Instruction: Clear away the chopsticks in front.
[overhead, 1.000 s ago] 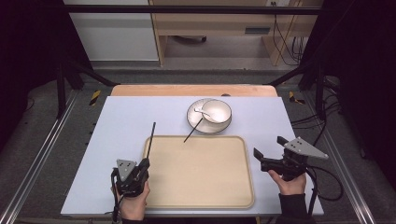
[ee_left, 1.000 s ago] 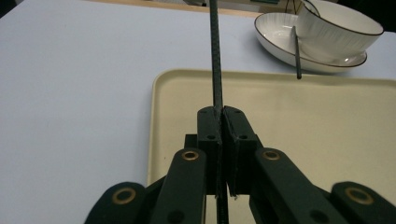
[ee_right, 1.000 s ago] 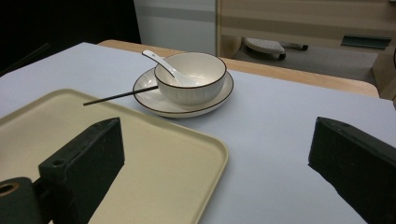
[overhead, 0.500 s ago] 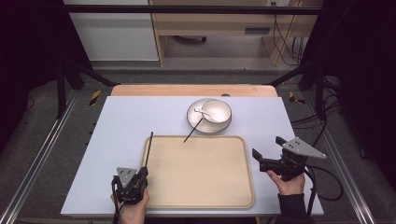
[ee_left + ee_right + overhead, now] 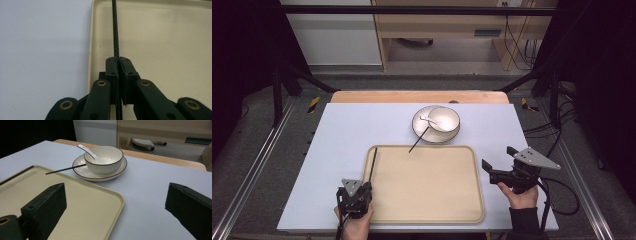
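My left gripper [image 5: 363, 186] sits at the near left corner of the beige tray [image 5: 427, 200], shut on a black chopstick [image 5: 373, 165] that points away from me along the tray's left rim. In the left gripper view the chopstick [image 5: 115, 30] runs straight out from the pinched jaws of the left gripper [image 5: 118, 60]. My right gripper [image 5: 498, 157] hovers just right of the tray, open and with nothing in it; in its own view the right gripper [image 5: 116, 192] has jaws wide apart. A second chopstick [image 5: 418, 141] leans from the plate [image 5: 424, 134] onto the tray's far rim.
A white bowl [image 5: 444, 119] with a white spoon [image 5: 428, 119] in it stands on the plate, beyond the tray. The lilac mat [image 5: 342, 135] covers the table. Cables trail from the right gripper off the table's right side.
My left gripper has drawn back toward the near edge and sunk lower, carrying the chopstick with it. The right gripper has stayed put.
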A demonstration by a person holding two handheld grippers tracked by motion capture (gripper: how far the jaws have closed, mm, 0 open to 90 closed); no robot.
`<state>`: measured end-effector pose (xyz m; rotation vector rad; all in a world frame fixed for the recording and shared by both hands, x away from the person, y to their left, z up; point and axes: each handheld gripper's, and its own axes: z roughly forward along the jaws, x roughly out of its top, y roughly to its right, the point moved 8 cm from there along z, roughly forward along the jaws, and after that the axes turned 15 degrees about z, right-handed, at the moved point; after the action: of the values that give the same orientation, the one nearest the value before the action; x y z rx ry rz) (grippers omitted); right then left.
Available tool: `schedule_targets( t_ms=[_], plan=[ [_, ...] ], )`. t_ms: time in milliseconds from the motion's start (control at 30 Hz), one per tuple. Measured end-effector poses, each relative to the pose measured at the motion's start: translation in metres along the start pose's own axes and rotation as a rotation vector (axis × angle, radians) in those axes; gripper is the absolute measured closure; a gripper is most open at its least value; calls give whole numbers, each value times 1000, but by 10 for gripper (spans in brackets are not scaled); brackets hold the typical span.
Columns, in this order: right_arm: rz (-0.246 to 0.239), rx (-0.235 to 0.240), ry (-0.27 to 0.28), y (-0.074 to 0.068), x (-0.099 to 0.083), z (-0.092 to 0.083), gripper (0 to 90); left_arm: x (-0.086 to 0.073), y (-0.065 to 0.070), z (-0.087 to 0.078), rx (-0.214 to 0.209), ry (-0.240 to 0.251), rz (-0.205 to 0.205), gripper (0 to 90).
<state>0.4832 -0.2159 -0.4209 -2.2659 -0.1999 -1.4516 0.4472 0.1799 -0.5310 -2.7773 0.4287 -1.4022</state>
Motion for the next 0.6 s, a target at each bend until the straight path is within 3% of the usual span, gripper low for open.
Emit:
schedule_targets(
  t_ms=[333, 500, 600],
  plan=[
    [-2, 2, -5, 0, -1, 1, 37, 1, 1, 2, -10, -29, 15, 840],
    [3, 4, -2, -1, 0, 0, 37, 6, 1, -1, -18, -10, 16, 795],
    [3, 3, 4, 1, 1, -2, 37, 15, 0, -8, -34, 28, 19, 745]
  ],
)
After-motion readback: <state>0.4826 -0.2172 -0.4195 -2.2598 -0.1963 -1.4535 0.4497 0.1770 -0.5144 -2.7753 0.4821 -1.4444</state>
